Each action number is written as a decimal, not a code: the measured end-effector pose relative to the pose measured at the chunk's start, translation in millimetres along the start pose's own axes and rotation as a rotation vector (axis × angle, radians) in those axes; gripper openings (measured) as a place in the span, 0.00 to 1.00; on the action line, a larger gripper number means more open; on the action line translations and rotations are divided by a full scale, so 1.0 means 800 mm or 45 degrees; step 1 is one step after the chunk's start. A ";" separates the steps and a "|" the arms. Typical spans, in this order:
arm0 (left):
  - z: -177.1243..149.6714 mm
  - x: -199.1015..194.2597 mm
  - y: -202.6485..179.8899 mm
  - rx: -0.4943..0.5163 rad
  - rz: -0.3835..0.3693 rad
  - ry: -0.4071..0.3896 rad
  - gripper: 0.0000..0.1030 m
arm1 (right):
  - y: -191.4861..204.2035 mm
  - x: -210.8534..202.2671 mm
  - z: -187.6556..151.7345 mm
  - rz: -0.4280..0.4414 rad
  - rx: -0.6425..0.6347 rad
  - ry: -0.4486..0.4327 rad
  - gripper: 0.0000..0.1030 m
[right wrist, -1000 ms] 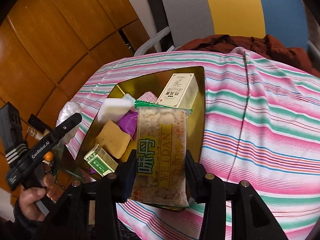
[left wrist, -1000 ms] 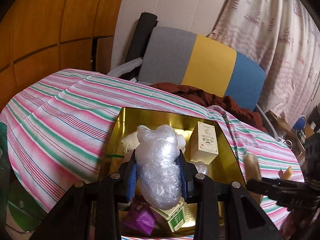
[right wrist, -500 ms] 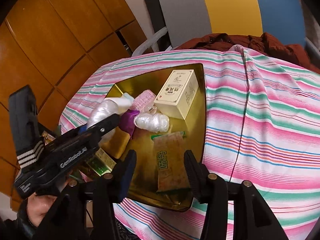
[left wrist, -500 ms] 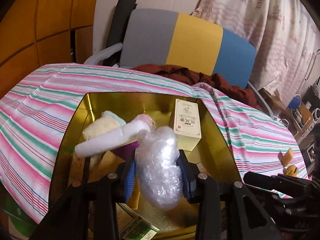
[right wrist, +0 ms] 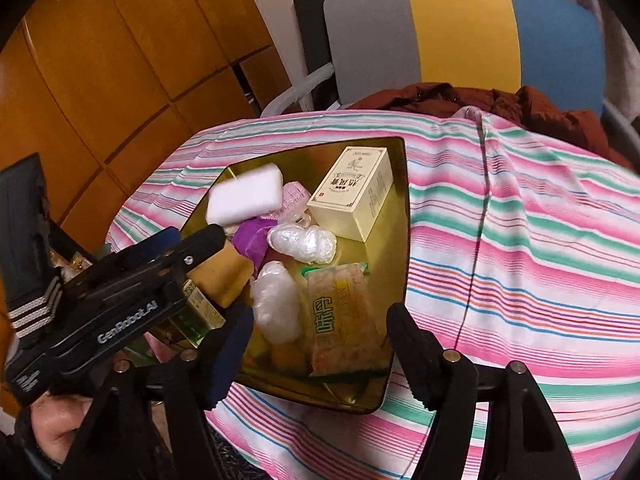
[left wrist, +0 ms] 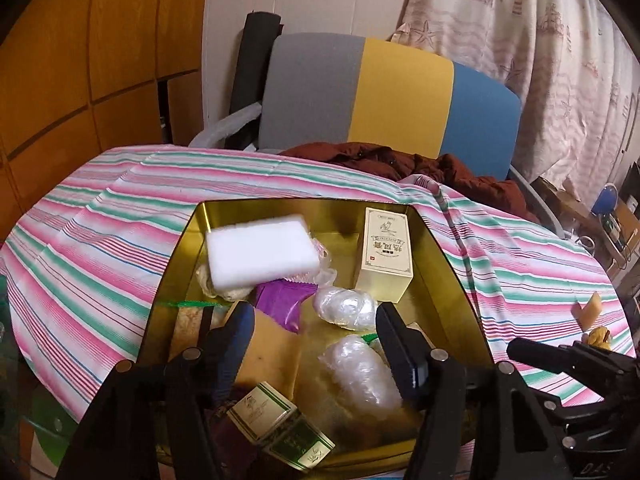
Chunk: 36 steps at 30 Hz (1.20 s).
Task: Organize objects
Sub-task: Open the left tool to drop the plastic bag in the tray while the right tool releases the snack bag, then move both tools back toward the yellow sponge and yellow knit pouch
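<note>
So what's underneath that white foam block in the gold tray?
The white foam block rests on a pale lumpy item, a pink packet and a purple packet in the gold tray. Anything beneath its middle is hidden.

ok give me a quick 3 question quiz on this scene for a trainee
1. True or false: the left claw is shut on a plastic-wrapped bundle.
2. What stands upright at the far right of the gold tray?
A. a glass bottle
B. a cream box
C. a red mug
3. Fill in: the white sponge lies on top of other items at the tray's far ____ side.

Key
1. False: both the left claw and the right claw are open and empty; the bundle lies in the tray.
2. B, the cream box.
3. left
</note>
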<state>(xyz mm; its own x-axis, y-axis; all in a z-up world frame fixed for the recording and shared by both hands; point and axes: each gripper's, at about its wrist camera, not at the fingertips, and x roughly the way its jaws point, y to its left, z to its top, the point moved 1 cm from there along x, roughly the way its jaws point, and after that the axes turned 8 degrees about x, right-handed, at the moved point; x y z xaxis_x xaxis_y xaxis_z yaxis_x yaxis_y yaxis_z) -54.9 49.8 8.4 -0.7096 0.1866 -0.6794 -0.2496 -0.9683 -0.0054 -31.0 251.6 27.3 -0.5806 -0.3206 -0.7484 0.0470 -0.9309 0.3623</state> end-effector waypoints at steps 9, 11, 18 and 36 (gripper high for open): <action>0.002 -0.022 -0.011 0.046 -0.019 -0.060 0.62 | -0.002 -0.015 -0.001 -0.082 -0.040 -0.063 0.80; 0.003 -0.027 -0.015 0.062 -0.025 -0.074 0.62 | -0.003 -0.020 -0.001 -0.089 -0.043 -0.073 0.80; 0.003 -0.034 -0.033 0.120 -0.027 -0.085 0.62 | -0.012 -0.034 -0.003 -0.152 -0.064 -0.102 0.85; -0.001 -0.038 -0.099 0.281 -0.102 -0.084 0.62 | -0.116 -0.080 0.008 -0.404 0.044 -0.130 0.89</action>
<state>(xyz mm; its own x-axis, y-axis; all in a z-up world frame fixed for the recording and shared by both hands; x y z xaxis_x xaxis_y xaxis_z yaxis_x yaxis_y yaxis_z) -13.1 120.7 29.0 -0.7212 0.2790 -0.6340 -0.4400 -0.8915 0.1081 -3.5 359.7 45.1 -0.6403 0.0048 -0.7681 -0.1755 -0.9744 0.1402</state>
